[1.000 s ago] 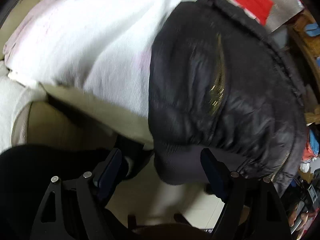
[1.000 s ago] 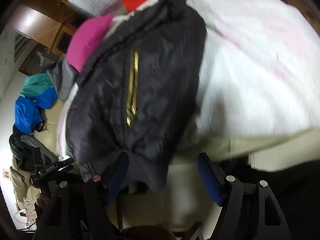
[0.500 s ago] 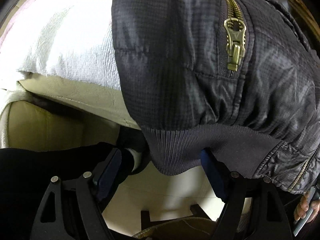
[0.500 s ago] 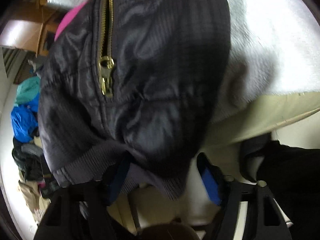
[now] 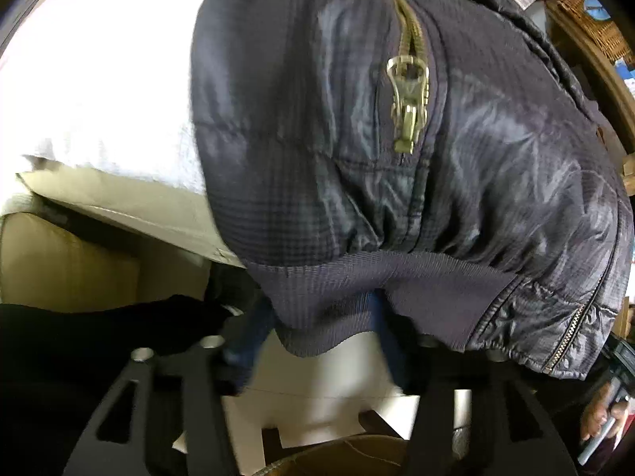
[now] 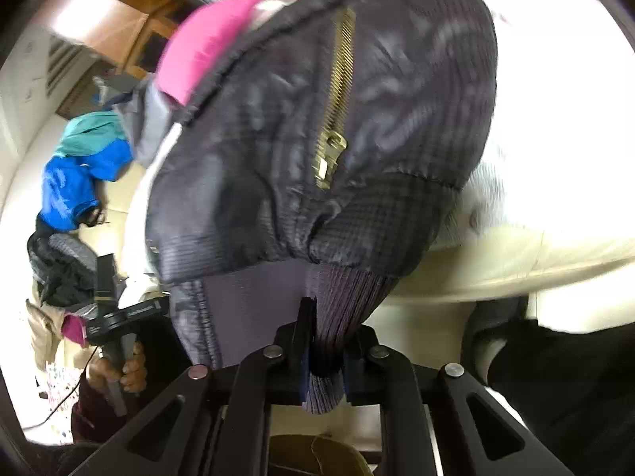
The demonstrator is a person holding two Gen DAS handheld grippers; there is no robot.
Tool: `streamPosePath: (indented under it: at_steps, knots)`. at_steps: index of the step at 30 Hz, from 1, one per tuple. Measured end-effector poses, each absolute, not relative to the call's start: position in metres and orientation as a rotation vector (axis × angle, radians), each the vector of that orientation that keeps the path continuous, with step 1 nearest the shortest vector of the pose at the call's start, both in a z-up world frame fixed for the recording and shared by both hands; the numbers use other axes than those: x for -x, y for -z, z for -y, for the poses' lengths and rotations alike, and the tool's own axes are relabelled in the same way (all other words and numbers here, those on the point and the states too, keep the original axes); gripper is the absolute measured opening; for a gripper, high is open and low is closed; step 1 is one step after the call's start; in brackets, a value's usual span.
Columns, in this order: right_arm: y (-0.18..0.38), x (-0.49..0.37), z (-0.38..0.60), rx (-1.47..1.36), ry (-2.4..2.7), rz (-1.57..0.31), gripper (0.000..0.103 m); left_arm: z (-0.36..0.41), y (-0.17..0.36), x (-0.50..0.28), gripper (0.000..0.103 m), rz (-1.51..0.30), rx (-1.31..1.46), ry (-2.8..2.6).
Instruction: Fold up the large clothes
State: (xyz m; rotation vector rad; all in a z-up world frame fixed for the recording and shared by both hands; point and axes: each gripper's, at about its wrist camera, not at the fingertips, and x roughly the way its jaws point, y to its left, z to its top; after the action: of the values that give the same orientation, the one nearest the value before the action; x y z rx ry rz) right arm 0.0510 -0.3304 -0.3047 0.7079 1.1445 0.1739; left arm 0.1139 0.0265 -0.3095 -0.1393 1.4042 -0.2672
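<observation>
White bedding [image 5: 99, 79] under my dark jacket [image 5: 397, 158].
Both tongs point steeply down: right gripper [image 6: 323, 341] just clenched on the ribbed hem [image 6: 337, 297]; left gripper [image 5: 317, 337] closing, not yet gripping.

Cream couch [image 5: 131, 202] w/ white blanket [image 5: 99, 91], jacket [image 5: 317, 139].

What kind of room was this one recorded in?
Probably a lived-in home room used for sorting laundry: a dark jacket lies on a white-covered bed or cushion, clothes are heaped behind, with wooden furniture nearby.
</observation>
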Motion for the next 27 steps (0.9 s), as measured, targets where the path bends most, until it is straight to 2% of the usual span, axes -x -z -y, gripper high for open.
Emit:
streamPosePath:
  at_steps: [1, 2, 3, 4, 5, 6, 7, 8, 9, 14, 19, 20, 27]
  knots:
    - [0.315, -0.058, 0.329, -0.732, -0.149, -1.168, 0.028, -0.025, 0.312, -0.115, 0.065, -1.410, 0.141, 0.276]
    - [0.322, -0.062, 0.329, -0.748, -0.133, -1.183, 0.044, -0.024, 0.314, -0.116, 0.065, -1.413, 0.148, 0.285]
    - [0.328, -0.066, 0.329, -0.766, -0.124, -1.190, 0.055, -0.024, 0.316, -0.118, 0.064, -1.415, 0.171, 0.303]
    - [0.330, -0.067, 0.331, -0.775, -0.125, -1.190, 0.055, -0.024, 0.317, -0.119, 0.064, -1.412, 0.186, 0.314]
    - [0.329, -0.069, 0.330, -0.776, -0.144, -1.176, 0.055, -0.025, 0.317, -0.120, 0.053, -1.404, 0.197, 0.325]
    - [0.325, -0.070, 0.330, -0.755, -0.152, -1.153, 0.038, -0.026, 0.316, -0.121, 0.039, -1.397, 0.201, 0.332]
    - [0.319, -0.069, 0.328, -0.718, -0.141, -1.138, 0.026, -0.027, 0.313, -0.120, 0.034, -1.385, 0.206, 0.344]
    - [0.312, -0.066, 0.327, -0.682, -0.132, -1.127, 0.018, -0.028, 0.310, -0.122, 0.024, -1.380, 0.207, 0.348]
    - [0.306, -0.064, 0.326, -0.674, -0.133, -1.117, 0.016, -0.029, 0.307, -0.120, 0.013, -1.373, 0.210, 0.353]
    - [0.250, -0.044, 0.318, -0.580, -0.165, -1.010, 0.014, -0.038, 0.264, -0.110, 0.009, -1.302, 0.261, 0.438]
    - [0.177, -0.030, 0.337, -0.542, -0.175, -0.809, 0.014, -0.060, 0.183, -0.110, 0.009, -1.141, 0.387, 0.562]
    - [0.164, -0.032, 0.338, -0.536, -0.169, -0.764, 0.010, -0.059, 0.171, -0.113, 0.009, -1.115, 0.401, 0.577]
    - [0.106, -0.081, 0.361, -0.529, -0.120, -0.513, 0.009, -0.045, 0.110, -0.175, 0.009, -0.972, 0.464, 0.659]
